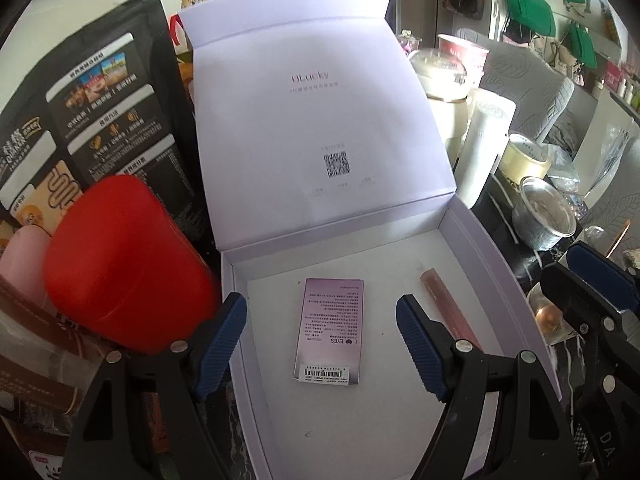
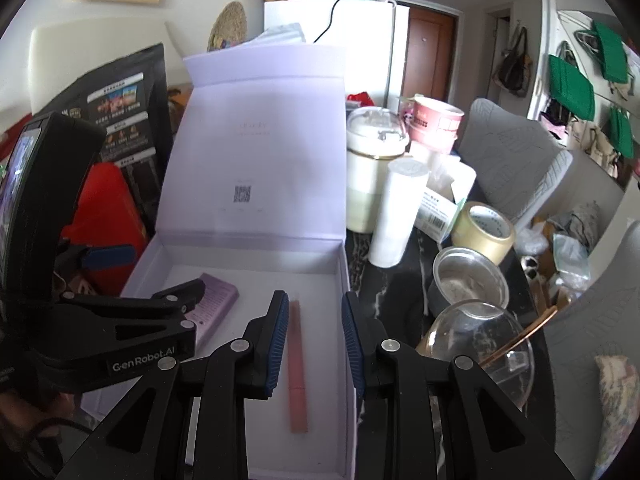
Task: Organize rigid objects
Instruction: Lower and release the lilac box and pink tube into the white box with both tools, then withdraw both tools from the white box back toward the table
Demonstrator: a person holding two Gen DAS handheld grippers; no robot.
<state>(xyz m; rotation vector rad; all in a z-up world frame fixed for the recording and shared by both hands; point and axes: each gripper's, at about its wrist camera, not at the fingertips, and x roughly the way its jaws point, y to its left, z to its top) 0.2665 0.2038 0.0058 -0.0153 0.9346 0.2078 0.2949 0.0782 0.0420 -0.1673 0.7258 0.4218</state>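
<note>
Here both tongs, left (image 1: 320, 344) and right (image 2: 314, 344), hang spread and empty over the pale lilac cardboard box (image 1: 496, 264), where the flat purple printed carton (image 1: 330, 332) between the left pair looks light and stiff, best pinched across its long edges, and the slim pink rigid tube (image 2: 296, 364) below the right pair likely slips unless gripped mid-length.

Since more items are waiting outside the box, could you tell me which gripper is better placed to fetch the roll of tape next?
Probably the right gripper: the tape roll sits right of the white box, on its side, and its jaws hold nothing. The left gripper hangs over the purple carton.
</note>
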